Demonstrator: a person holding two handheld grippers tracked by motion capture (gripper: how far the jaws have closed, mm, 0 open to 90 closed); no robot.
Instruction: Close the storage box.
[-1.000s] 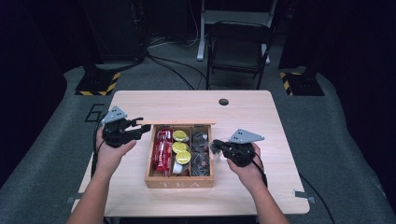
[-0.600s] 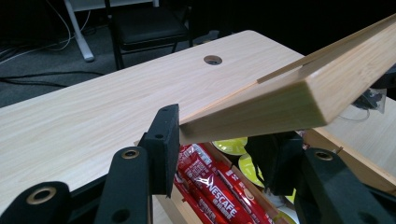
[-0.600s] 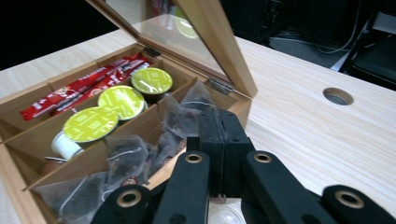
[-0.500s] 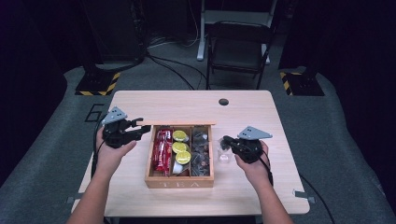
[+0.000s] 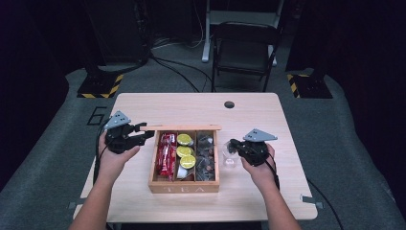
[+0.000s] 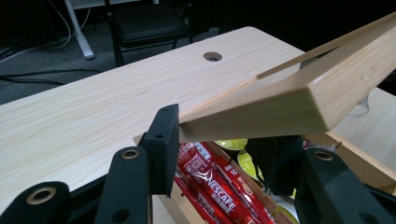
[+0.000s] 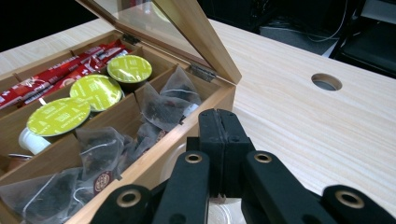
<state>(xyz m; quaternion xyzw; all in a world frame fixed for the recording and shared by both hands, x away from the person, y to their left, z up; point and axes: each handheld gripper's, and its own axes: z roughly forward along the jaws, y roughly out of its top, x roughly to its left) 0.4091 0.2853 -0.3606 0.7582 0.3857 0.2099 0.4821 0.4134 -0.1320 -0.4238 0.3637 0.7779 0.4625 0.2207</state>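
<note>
An open wooden tea box (image 5: 184, 187) stands mid-table. It holds red Nescafe sticks (image 5: 166, 153), yellow-green capsules (image 5: 184, 151) and clear tea sachets (image 5: 206, 155). Its lid (image 5: 182, 128) is raised, and my left gripper (image 5: 143, 132) is shut on the lid's left corner. In the left gripper view the jaws of that gripper (image 6: 219, 149) clamp the lid (image 6: 289, 100) above the sticks (image 6: 210, 182). My right gripper (image 5: 231, 145) is just right of the box, shut over a clear cup (image 5: 230, 159). In the right gripper view nothing shows between its closed jaws (image 7: 218, 126), beside the box wall (image 7: 140, 168) and the sachets (image 7: 161, 105).
A round cable hole (image 5: 229, 104) sits in the table's far middle. A dark chair (image 5: 244, 52) stands beyond the far edge. Bare tabletop (image 5: 287, 124) lies right of the box and behind it.
My right gripper has drawn back to the right from the box's sachet compartment, and the clear cup now shows at its tips. The left gripper still holds the lid up.
</note>
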